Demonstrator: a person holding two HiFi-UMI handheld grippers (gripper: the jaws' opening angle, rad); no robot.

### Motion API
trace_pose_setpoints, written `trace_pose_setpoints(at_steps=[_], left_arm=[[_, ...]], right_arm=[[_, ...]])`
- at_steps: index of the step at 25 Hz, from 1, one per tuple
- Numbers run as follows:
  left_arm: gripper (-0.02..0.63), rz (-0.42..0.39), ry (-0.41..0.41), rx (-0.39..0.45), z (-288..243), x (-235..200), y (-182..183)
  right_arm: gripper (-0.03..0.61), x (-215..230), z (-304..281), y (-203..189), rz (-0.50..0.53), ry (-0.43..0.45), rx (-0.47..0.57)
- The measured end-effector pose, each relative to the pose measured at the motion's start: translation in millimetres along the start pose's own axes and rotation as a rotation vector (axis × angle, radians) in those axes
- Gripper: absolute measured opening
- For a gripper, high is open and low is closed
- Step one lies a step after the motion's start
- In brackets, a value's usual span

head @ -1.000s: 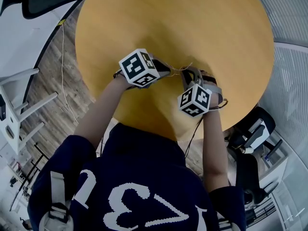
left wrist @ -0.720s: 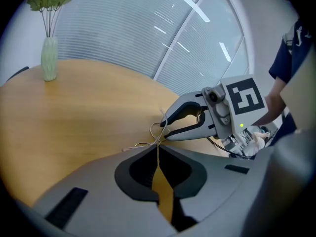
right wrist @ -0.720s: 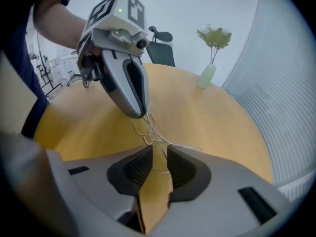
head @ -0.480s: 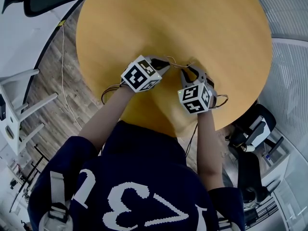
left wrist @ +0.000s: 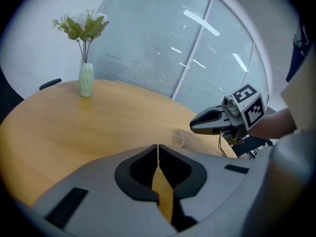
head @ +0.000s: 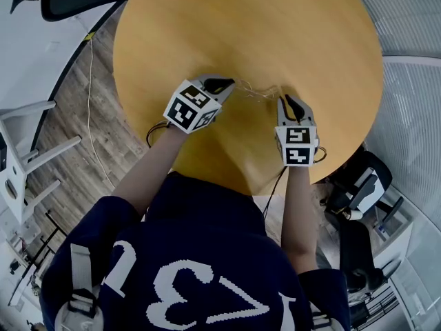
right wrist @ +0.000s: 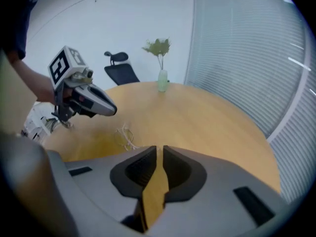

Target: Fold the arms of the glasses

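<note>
On the round worktop [head: 317,40], a little toward the person from its middle, the wire-thin glasses [right wrist: 124,138] lie between the two grippers, held by neither. The left gripper [head: 222,85] is just at their 9 o'clock, its jaws pressed together with nothing in them. The right gripper [head: 286,102] is near their 4 o'clock. Its jaws have just been closing to a narrow gap, with nothing between them. A vase [left wrist: 86,79] of green stems stands at the worktop's 12 o'clock edge.

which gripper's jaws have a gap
The right gripper: its jaws have just been closing but stand apart, nothing between; the left gripper is shut.
</note>
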State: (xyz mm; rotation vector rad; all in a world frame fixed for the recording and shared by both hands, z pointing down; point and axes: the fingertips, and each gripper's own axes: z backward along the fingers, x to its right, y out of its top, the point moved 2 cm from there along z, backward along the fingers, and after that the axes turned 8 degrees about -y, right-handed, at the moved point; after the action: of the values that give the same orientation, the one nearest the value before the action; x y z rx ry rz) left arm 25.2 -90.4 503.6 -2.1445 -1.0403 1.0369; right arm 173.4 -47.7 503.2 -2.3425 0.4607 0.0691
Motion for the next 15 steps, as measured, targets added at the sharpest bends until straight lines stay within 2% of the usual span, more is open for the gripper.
trace_pose_setpoints(at_steps=[1, 3, 7, 11, 15], left_arm=[[0.021, -0.009, 0.012, 0.039, 6, 0, 8], [0.021, -0.032, 0.038, 0.111, 20, 1, 25], [0.021, -0.099, 0.11, 0.232, 50, 7, 58], [0.021, -0.199, 0.229, 0.344, 85, 15, 90], [0.021, -0.247, 0.283, 0.425, 116, 27, 112]], right_arm=[[0.047, 5, 6, 8, -0.036, -0.014, 0.044], [0.035, 13, 19, 26, -0.102, -0.029, 0.133], [0.029, 22, 53, 69, -0.194, -0.055, 0.315], [0.028, 33, 96, 106, -0.269, -0.114, 0.505], [0.028, 38, 133, 130, -0.34, -0.14, 0.625]])
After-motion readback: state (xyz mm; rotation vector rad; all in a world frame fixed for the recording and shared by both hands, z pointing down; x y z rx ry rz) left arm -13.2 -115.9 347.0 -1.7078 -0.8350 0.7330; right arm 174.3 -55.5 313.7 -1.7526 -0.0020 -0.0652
